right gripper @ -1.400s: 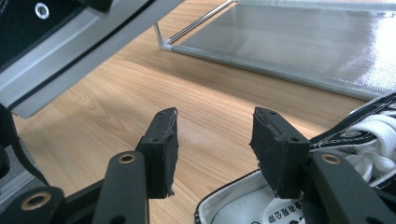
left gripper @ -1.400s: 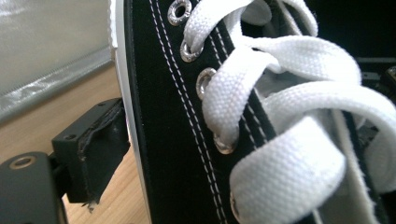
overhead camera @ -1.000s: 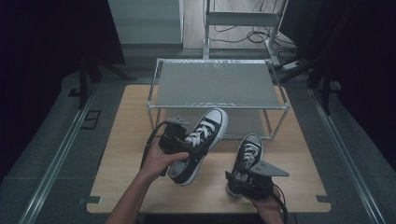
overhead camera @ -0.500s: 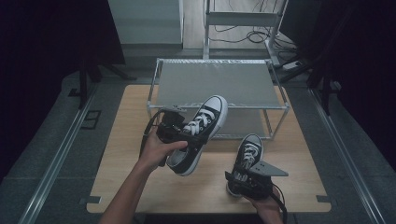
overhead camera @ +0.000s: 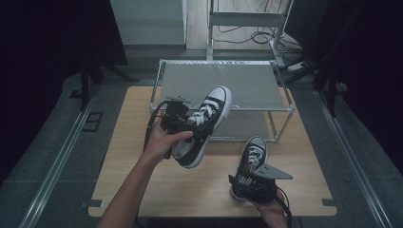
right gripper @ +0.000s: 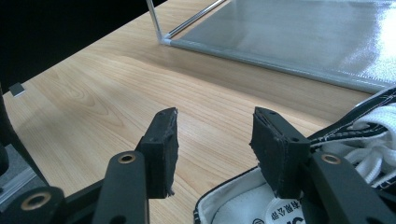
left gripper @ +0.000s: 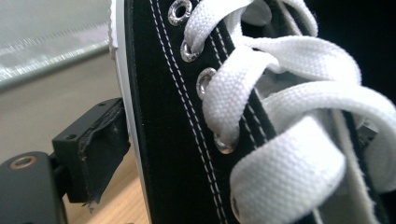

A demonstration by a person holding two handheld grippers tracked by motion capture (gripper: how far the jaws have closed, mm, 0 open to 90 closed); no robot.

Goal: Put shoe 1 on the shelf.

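Left gripper (overhead camera: 190, 124) clamps black sneaker (overhead camera: 204, 124), lifted off wooden table (overhead camera: 133, 142), toe over wire rack (overhead camera: 247, 83). Right gripper (right gripper: 212, 140) jaws apart, one inside collar of second sneaker (overhead camera: 252, 159) standing on table

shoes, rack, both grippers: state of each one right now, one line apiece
left gripper: shut on the lifted shoe
lifted shoe: off the table, tilted, toe toward the rack, laced
second shoe: flat on the table, laced
right gripper: open, jaws over the second shoe's collar
rack: upright, shelves bare
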